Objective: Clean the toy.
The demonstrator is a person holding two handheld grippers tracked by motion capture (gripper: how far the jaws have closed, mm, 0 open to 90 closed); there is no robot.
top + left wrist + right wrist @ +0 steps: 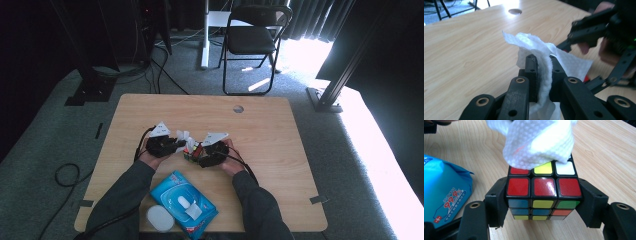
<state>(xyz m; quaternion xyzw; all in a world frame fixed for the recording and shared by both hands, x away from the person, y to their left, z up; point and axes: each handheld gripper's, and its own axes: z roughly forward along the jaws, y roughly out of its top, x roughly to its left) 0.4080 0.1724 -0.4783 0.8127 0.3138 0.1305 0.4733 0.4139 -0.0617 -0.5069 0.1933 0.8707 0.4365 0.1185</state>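
Puzzle cube sits clamped between the jaws of my right gripper, held just above the wooden table near its middle. My left gripper pinches a white wipe and presses it on the cube's top face. A blue wipes pack lies by my forearms, beside what looks like its white lid.

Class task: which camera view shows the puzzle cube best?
The right gripper view: the puzzle cube sits close up, clamped between the jaws, its coloured stickers clear under the white wipe. From the high view it is a small coloured speck between the grippers.
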